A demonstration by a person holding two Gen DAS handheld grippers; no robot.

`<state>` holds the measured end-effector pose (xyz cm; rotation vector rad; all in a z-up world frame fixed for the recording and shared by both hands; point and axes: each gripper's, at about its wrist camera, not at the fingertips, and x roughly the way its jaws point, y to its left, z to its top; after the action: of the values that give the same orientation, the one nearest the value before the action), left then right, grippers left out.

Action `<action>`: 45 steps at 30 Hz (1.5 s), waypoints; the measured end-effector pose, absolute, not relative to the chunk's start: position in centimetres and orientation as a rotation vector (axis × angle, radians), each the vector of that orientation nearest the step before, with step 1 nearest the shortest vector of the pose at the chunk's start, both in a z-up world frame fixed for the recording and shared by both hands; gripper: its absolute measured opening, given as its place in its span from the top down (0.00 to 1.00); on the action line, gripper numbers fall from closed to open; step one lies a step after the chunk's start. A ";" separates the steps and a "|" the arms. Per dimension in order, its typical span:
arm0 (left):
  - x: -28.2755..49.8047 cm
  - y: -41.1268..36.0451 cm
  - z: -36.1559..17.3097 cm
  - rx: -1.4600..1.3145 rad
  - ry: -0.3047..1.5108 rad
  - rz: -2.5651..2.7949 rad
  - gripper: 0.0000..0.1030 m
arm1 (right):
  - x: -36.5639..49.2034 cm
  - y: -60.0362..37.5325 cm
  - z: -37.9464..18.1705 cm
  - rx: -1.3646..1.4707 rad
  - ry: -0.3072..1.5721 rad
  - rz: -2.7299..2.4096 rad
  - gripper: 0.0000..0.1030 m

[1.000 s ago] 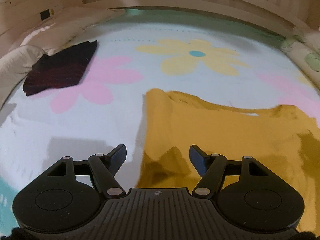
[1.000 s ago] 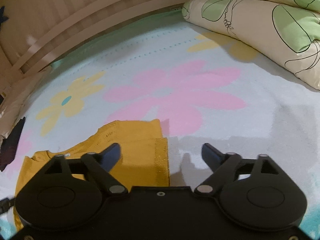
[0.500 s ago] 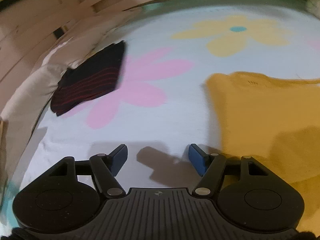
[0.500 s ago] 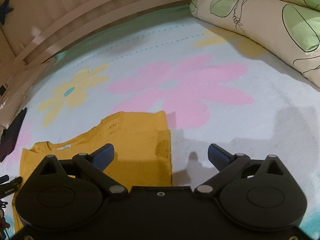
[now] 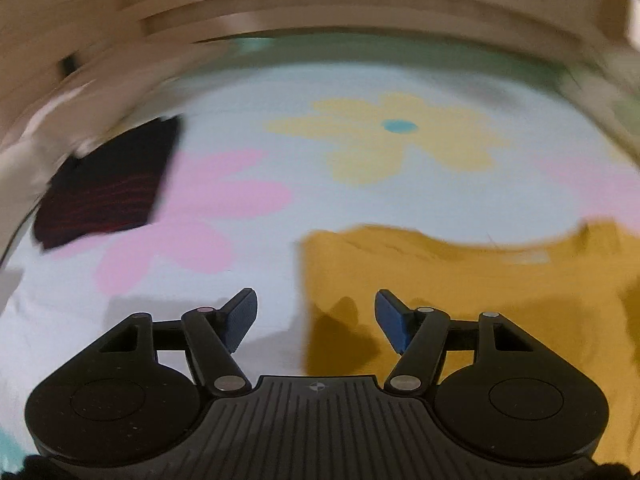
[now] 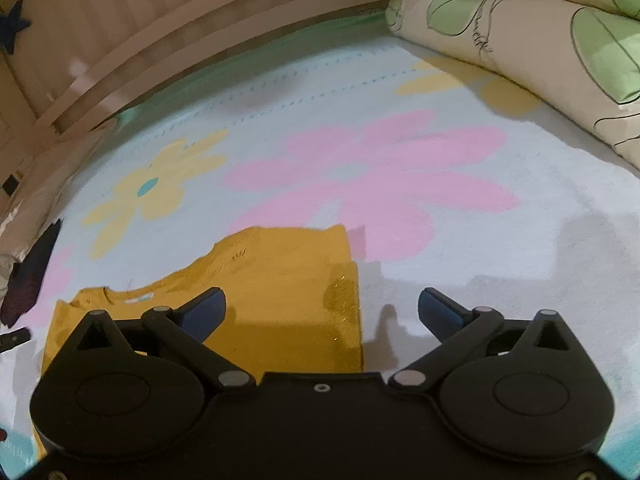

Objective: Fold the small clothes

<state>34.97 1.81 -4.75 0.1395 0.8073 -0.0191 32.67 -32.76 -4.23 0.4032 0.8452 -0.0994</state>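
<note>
Folded dark garment with red stripes (image 5: 106, 184) lies at far left on the pale flower-printed bedsheet (image 5: 280, 92). Left gripper (image 5: 316, 316) hovers over the left edge of the mustard-yellow knitted top (image 5: 460, 280), jaws part open and closing, nothing gripped. The top lies flat on the sheet. Right gripper (image 6: 320, 312) straddles its right edge, jaws wide apart, holding nothing. Leaf-patterned cream quilt (image 6: 540, 48) sits at far right.

Motion blurs the dark folded garment (image 5: 106, 184); the yellow shirt (image 5: 480, 292) runs off-frame.
</note>
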 end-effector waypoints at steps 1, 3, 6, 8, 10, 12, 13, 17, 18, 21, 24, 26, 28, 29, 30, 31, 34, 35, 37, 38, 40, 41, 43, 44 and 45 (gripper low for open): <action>35.0 0.8 -5.4 0.199 0.812 -0.032 0.38 | 32.6 -32.7 -4.3 0.399 0.847 -0.100 0.00; 35.1 -0.3 -6.8 0.333 0.826 -0.012 0.38 | 32.6 -32.7 -4.2 0.395 0.849 -0.100 0.00; 35.0 0.7 -8.5 0.434 0.819 0.075 0.36 | 32.4 -33.1 -4.0 0.396 0.839 -0.115 0.00; 35.2 2.7 -8.7 0.407 0.833 0.135 0.36 | 32.4 -33.4 -3.9 0.406 0.833 -0.124 0.00; 35.5 4.4 -8.6 0.365 0.860 0.183 0.36 | 32.3 -33.7 -4.0 0.412 0.833 -0.132 0.00; 35.2 5.8 -8.7 0.331 0.859 0.184 0.34 | 32.3 -33.8 -4.2 0.412 0.837 -0.133 0.00; 35.1 6.2 -8.5 0.306 0.863 0.183 0.34 | 32.4 -33.7 -4.3 0.410 0.842 -0.131 0.00; 35.4 6.6 -6.5 0.198 0.835 0.204 0.37 | 32.8 -33.0 -4.6 0.379 0.862 -0.120 0.00; 35.0 6.6 -5.8 0.166 0.813 0.202 0.37 | 32.9 -32.8 -4.6 0.371 0.864 -0.117 0.00; 35.4 5.9 -4.0 0.055 0.764 0.118 0.35 | 33.1 -32.2 -4.5 0.354 0.862 -0.101 0.00; 36.0 3.9 -4.2 0.015 0.803 0.006 0.29 | 33.3 -31.7 -4.6 0.343 0.867 -0.079 0.00; 36.6 2.5 -5.1 0.064 0.825 -0.028 0.29 | 33.3 -31.3 -4.8 0.333 0.875 -0.069 0.00; 36.9 1.6 -6.3 0.142 0.827 -0.008 0.29 | 33.3 -30.9 -4.9 0.318 0.885 -0.062 0.00; 37.2 1.7 -6.9 0.173 0.829 0.014 0.29 | 33.2 -30.8 -5.0 0.312 0.889 -0.059 0.00; 37.6 2.0 -7.6 0.192 0.837 0.039 0.28 | 33.2 -30.7 -5.1 0.306 0.893 -0.055 0.00; 37.9 2.5 -8.2 0.197 0.847 0.056 0.26 | 33.1 -30.6 -5.2 0.298 0.897 -0.052 0.00; 38.8 5.0 -9.3 0.185 0.849 0.100 0.08 | 33.2 -30.3 -5.6 0.284 0.911 -0.051 0.00; 38.9 5.8 -9.5 0.173 0.845 0.107 0.03 | 33.2 -30.3 -5.7 0.283 0.916 -0.054 0.00; 39.0 7.2 -9.6 0.135 0.850 0.112 0.02 | 33.4 -30.2 -6.2 0.280 0.933 -0.059 0.00; 39.0 7.7 -9.5 0.113 0.854 0.110 0.02 | 33.5 -30.1 -6.6 0.272 0.947 -0.061 0.00; 38.9 8.2 -9.2 0.101 0.860 0.099 0.02 | 33.7 -29.8 -7.2 0.249 0.987 -0.064 0.00; 38.8 8.2 -9.1 0.100 0.859 0.092 0.02 | 33.7 -29.8 -7.5 0.241 1.002 -0.064 0.00; 38.8 8.5 -8.9 0.086 0.869 0.079 0.03 | 33.6 -29.5 -7.5 0.211 1.001 -0.063 0.00; 38.7 8.7 -8.6 0.064 0.878 0.072 0.04 | 33.6 -29.4 -7.5 0.206 1.005 -0.063 0.00; 38.6 8.8 -8.3 0.044 0.889 0.065 0.04 | 33.5 -29.4 -7.3 0.208 1.004 -0.062 0.00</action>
<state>38.62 8.84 -8.31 0.0436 0.8890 0.0652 33.49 -29.42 -7.30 0.2081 1.0037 -0.0616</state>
